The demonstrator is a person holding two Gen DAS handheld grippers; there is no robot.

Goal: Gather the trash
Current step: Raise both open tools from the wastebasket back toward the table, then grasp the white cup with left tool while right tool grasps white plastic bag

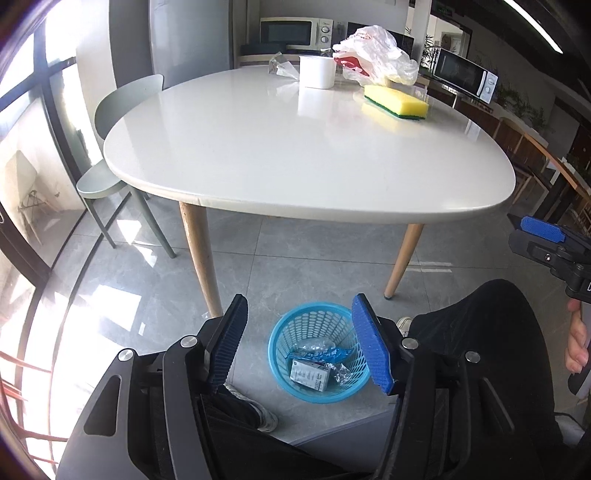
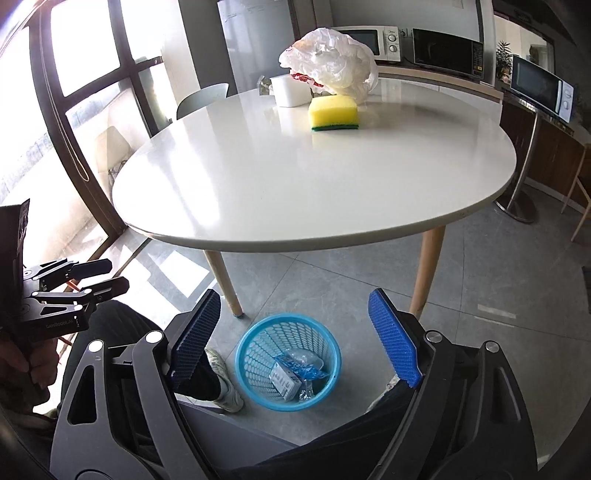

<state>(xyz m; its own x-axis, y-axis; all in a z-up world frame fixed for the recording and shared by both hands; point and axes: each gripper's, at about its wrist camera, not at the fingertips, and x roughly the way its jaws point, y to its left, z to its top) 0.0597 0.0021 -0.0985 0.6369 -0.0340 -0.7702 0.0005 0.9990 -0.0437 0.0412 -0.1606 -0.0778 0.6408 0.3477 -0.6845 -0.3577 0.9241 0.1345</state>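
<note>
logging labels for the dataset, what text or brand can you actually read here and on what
"GenRobot.AI", roughly, on the left gripper body.
Print on the white box in the blue basket: too small to read.
Logo on the white microwave: blurred.
Red marks on the plastic bag: unreadable.

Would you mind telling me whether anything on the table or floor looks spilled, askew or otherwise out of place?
Nothing looks spilled or damaged. A crumpled plastic bag slumps at the table's far side beside a white container and a sponge. The blue basket stands upright on the floor, holding wrappers and a small box.
</note>
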